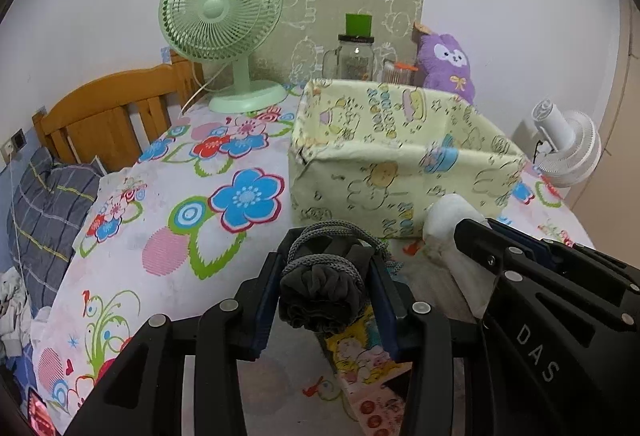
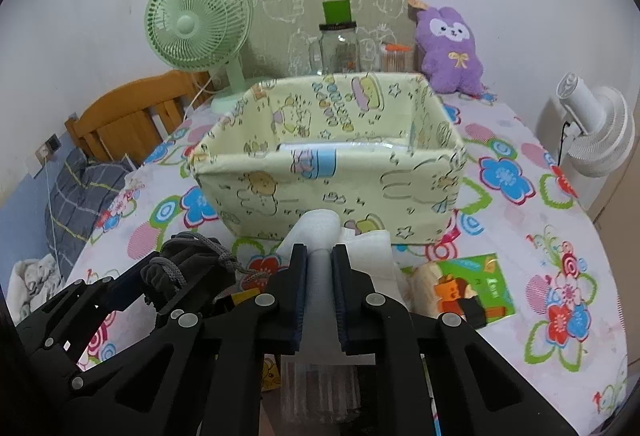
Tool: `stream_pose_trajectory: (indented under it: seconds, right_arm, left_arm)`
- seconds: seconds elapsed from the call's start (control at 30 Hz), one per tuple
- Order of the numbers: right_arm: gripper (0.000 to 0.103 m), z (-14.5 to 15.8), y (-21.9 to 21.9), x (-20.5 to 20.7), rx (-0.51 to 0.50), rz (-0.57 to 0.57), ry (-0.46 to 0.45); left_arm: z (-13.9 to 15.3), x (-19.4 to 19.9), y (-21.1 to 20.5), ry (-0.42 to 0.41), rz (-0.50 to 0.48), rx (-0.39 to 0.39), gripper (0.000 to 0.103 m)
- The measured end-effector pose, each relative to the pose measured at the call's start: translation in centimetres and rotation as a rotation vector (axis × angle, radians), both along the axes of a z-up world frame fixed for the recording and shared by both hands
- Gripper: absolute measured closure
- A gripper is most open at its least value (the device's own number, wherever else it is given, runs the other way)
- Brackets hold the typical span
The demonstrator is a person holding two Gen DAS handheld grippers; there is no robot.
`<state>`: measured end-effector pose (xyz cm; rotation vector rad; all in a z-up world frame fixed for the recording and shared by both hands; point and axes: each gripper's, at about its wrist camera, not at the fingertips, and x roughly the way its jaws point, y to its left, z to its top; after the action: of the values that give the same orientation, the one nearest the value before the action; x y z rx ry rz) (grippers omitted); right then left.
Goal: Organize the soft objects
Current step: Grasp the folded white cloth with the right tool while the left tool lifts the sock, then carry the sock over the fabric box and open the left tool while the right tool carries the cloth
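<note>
My left gripper is shut on a dark grey rolled cloth with a grey cord, held above the flowered table just in front of the yellow cartoon fabric bin. My right gripper is shut on a white rolled cloth, close to the bin's front wall. The right gripper and white cloth show at the right of the left wrist view. The left gripper with the grey cloth shows at the lower left of the right wrist view. The bin is open at the top.
A green fan, a glass jar, and a purple plush stand behind the bin. A white fan is at the right. A green picture booklet lies on the table. A wooden bed headboard is left.
</note>
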<state>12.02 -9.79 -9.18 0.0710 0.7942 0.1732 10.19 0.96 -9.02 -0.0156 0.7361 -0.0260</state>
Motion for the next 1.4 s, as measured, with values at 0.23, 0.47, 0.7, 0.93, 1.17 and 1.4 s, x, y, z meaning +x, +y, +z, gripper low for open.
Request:
stream_pose_trajectory:
  seconds: [0.23, 0.47, 0.7, 0.93, 1.17, 1.4]
  right_arm:
    - [0.088, 2.2, -0.9, -0.7, 0.007, -0.015, -0.038]
    - [0.088, 4.5, -1.7, -1.9, 0.012, -0.025, -0.084]
    - [0.088, 6.7, -2.3, -3.3, 0.016, -0.046, -0.127]
    - [0.088, 8.4, -2.5, -4.4, 0.007, -0.054, -0.154]
    - [0.088, 9.6, -2.8, -4.6, 0.006, -0.056, -0.174]
    - [0.088, 10.3, -3.0, -3.7, 0.008, -0.058, -0.185]
  left_arm:
    - [2.0, -0.6, -0.6, -0.035, -0.012, -0.008, 0.059]
    - [4.2, -1.6, -1.3, -0.075, -0.024, -0.01, 0.059]
    - [6.1, -2.8, -1.8, -0.117, -0.039, -0.003, 0.059]
    - [7.6, -3.5, -2.0, -0.147, -0.045, -0.002, 0.059]
    - [8.5, -3.5, -2.3, -0.168, -0.05, -0.001, 0.059]
    - [9.2, -2.4, -2.7, -0.181, -0.052, 0.003, 0.059]
